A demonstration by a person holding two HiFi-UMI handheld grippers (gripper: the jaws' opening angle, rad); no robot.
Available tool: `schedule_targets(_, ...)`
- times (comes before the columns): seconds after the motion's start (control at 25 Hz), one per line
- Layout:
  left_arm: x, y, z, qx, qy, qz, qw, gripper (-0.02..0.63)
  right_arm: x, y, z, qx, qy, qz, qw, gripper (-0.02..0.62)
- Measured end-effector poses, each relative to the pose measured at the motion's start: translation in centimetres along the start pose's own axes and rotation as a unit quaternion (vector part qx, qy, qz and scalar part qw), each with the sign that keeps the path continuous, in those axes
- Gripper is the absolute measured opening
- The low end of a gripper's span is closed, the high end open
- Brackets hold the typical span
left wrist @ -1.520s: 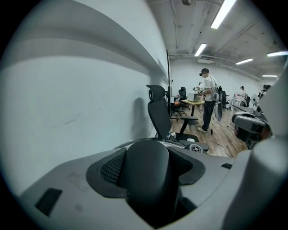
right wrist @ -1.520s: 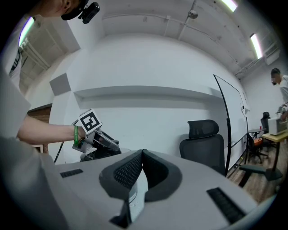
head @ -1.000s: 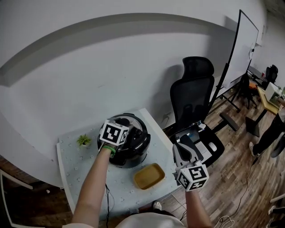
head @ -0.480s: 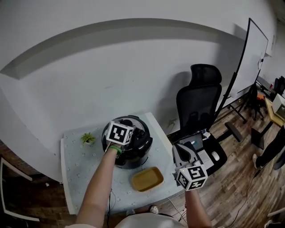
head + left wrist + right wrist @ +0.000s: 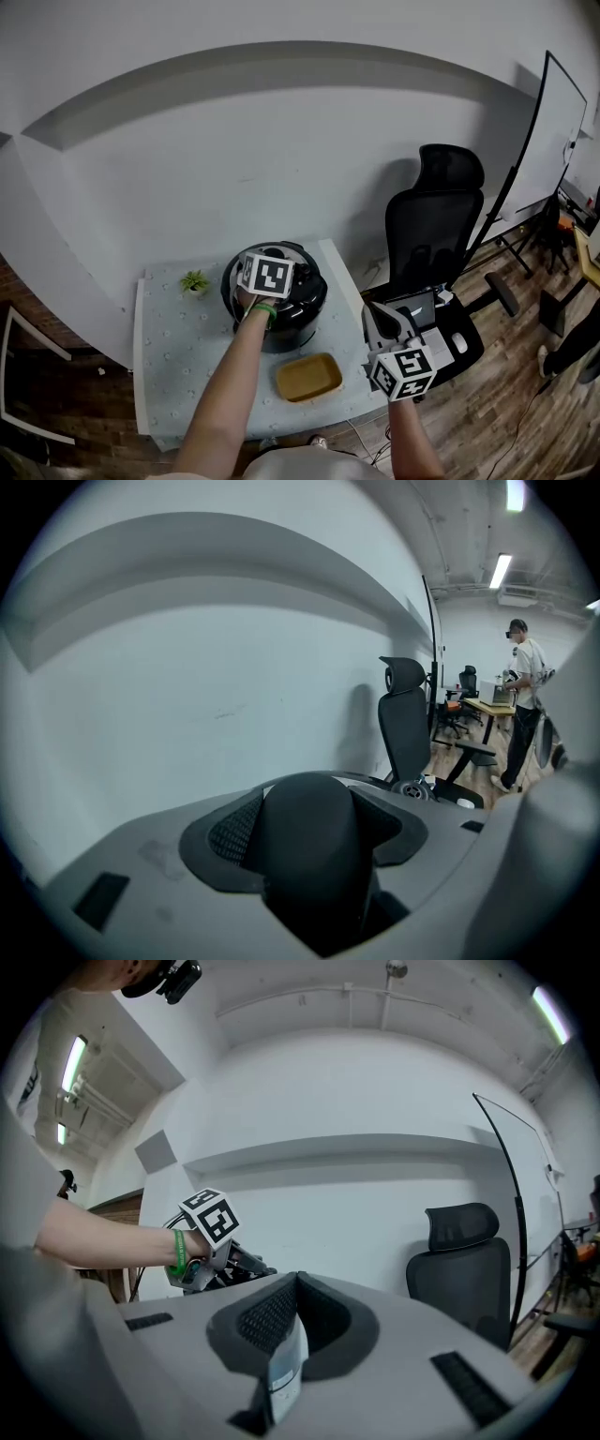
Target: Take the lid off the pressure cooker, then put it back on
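Note:
The black pressure cooker (image 5: 281, 314) stands on the white table (image 5: 173, 375), and its lid (image 5: 298, 279) looks seated on the pot. My left gripper (image 5: 277, 289) reaches over the lid from the near side, with its marker cube above the lid's middle. In the left gripper view the lid's black rounded knob (image 5: 314, 841) fills the gap between the grey pads, so the left gripper (image 5: 314, 822) is shut on it. My right gripper (image 5: 386, 323) hangs off the table's right edge, level, holding nothing. Its pads meet in the right gripper view, where the right gripper (image 5: 293, 1283) is shut.
A small potted plant (image 5: 195, 280) stands left of the cooker. A yellow shallow dish (image 5: 308, 376) lies in front of it. A black office chair (image 5: 436, 244) stands right of the table, close to my right gripper. A person (image 5: 521, 700) stands far off by desks.
My left wrist has rolled on the lid knob, so its marker cube shows a different tilt. The head view has shifted. The right gripper has stayed in place.

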State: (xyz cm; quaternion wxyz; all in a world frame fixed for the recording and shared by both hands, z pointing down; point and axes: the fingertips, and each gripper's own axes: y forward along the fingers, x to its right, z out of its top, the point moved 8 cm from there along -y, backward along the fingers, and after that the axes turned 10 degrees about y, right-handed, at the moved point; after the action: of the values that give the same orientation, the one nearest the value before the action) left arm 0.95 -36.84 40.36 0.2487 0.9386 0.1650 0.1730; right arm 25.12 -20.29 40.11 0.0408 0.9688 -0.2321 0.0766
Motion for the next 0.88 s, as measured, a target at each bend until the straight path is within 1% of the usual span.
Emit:
schedule_targets(0.08, 0.1, 0.2, 0.0, -0.003, -0.009, 0.012, 0.9999, 0.279, 0.2, 0.0, 0.0, 0.0, 0.001, 0.003, 1.0, 0.0)
schedule_targets(0.16, 0.0, 0.2, 0.1, -0.006, -0.014, 0.016, 0.9998, 0.281, 0.4, -0.1, 0.1, 0.001, 0.002, 0.004, 1.0, 0.0)
schedule_targets(0.48, 0.1, 0.1, 0.0, -0.002, -0.006, 0.011, 0.9999, 0.281, 0.1, 0.0, 0.0, 0.002, 0.004, 0.011, 1.0, 0.0)
schedule_targets(0.56, 0.3, 0.0, 0.1, 0.002, -0.004, -0.004, 1.0, 0.283, -0.3, 0.3, 0.0, 0.003, 0.004, 0.013, 1.0, 0.0)
schedule_targets(0.64, 0.2, -0.4, 0.1, 0.015, -0.006, -0.02, 0.9997, 0.305, -0.7, 0.7, 0.1, 0.003, 0.003, 0.015, 1.0, 0.0)
schedule_targets(0.68, 0.0, -0.9, 0.2, 0.027, -0.006, -0.02, 0.9994, 0.313, -0.9, 0.9, 0.1, 0.003, 0.003, 0.015, 1.0, 0.0)
schedule_targets(0.76, -0.3, -2.1, 0.8, 0.06, 0.0, -0.02, 0.998, 0.32, -1.4, 1.4, 0.1, 0.004, 0.003, 0.015, 1.0, 0.0)
schedule_targets(0.88, -0.5, -4.3, 2.1, 0.111, 0.01, -0.035, 0.9932, 0.322, -2.5, 1.9, 0.2, 0.005, 0.002, 0.016, 1.0, 0.0)
